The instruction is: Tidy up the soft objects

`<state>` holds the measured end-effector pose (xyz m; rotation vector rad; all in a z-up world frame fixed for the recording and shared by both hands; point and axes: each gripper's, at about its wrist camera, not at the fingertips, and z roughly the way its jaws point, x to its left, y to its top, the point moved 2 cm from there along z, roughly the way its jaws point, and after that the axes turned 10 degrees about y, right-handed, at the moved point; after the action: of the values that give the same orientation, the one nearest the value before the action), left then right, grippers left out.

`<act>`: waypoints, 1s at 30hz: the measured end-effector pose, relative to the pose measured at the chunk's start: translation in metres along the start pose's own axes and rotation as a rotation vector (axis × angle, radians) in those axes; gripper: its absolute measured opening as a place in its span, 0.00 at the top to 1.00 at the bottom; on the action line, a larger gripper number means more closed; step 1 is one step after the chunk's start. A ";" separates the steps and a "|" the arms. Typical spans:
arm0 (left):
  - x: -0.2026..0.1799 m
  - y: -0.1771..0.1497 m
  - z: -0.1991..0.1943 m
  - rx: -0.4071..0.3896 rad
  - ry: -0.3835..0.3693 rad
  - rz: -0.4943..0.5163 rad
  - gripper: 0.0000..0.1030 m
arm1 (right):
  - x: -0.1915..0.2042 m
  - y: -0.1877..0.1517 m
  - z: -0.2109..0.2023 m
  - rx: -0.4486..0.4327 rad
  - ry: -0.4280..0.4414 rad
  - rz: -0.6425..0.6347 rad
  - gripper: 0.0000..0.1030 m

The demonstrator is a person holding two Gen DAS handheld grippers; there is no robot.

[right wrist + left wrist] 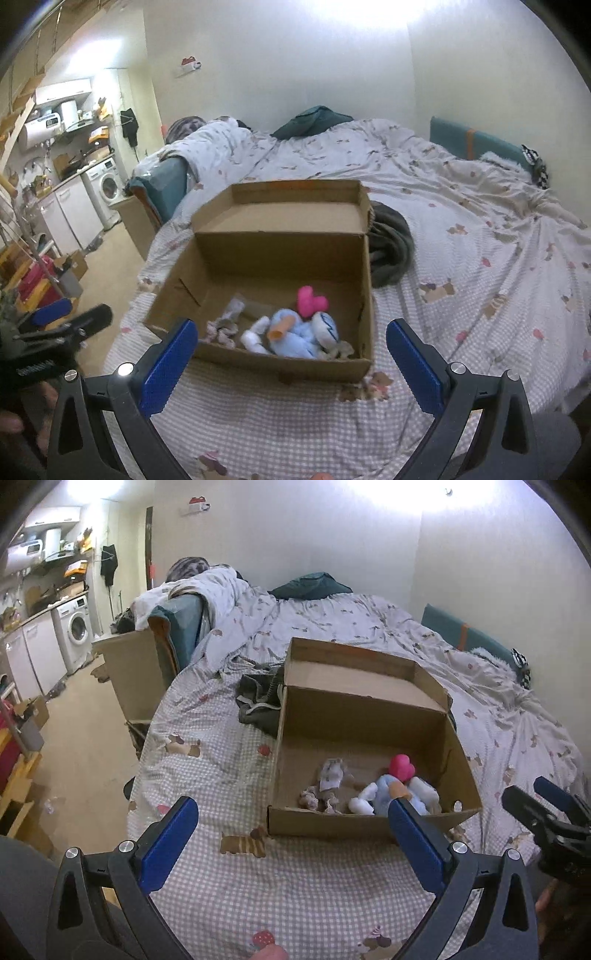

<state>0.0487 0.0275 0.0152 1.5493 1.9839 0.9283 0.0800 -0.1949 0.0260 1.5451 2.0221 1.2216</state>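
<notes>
An open cardboard box [354, 720] [280, 251] stands on the bed. Inside lie a blue and white plush toy [391, 794] [295, 336], a pink heart plush [400, 768] [312, 302] and a small grey-pink plush [325, 794] [223, 328]. A dark green garment [258, 701] [389, 247] lies crumpled beside the box on the bed. My left gripper [291, 812] is open and empty, just in front of the box's near wall. My right gripper [288, 332] is open and empty, also in front of the box. Each gripper shows at the edge of the other's view.
The bed [229, 867] has a checked sheet with dog prints and a rumpled duvet [332, 620]. A dark teal pillow [310, 585] lies at the wall. A cardboard panel [129, 672] leans by the bed. A washing machine [75, 627] and cabinets stand at the far left.
</notes>
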 end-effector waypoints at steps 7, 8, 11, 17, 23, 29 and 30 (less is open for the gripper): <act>-0.009 -0.004 0.021 0.051 -0.022 -0.005 0.00 | -0.006 -0.002 0.017 0.024 -0.010 0.035 0.00; -0.011 -0.006 0.023 0.062 -0.034 -0.001 0.00 | -0.006 -0.002 0.019 0.030 -0.006 0.038 0.00; -0.014 -0.006 0.025 0.060 -0.031 0.012 0.00 | -0.005 -0.004 0.021 0.041 -0.009 0.037 0.00; -0.013 -0.005 0.024 0.044 -0.026 0.006 0.00 | -0.006 -0.006 0.024 0.051 -0.016 0.037 0.00; -0.015 -0.004 0.020 0.023 -0.023 0.019 0.00 | -0.005 -0.007 0.025 0.053 -0.015 0.034 0.00; -0.016 -0.004 0.019 0.018 -0.022 0.025 0.00 | -0.005 -0.009 0.026 0.054 -0.013 0.035 0.00; -0.016 -0.004 0.019 0.018 -0.022 0.024 0.00 | -0.005 -0.009 0.027 0.055 -0.014 0.036 0.00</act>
<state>0.0636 0.0160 -0.0014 1.5900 1.9679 0.9017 0.0947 -0.1885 0.0023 1.6175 2.0438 1.1735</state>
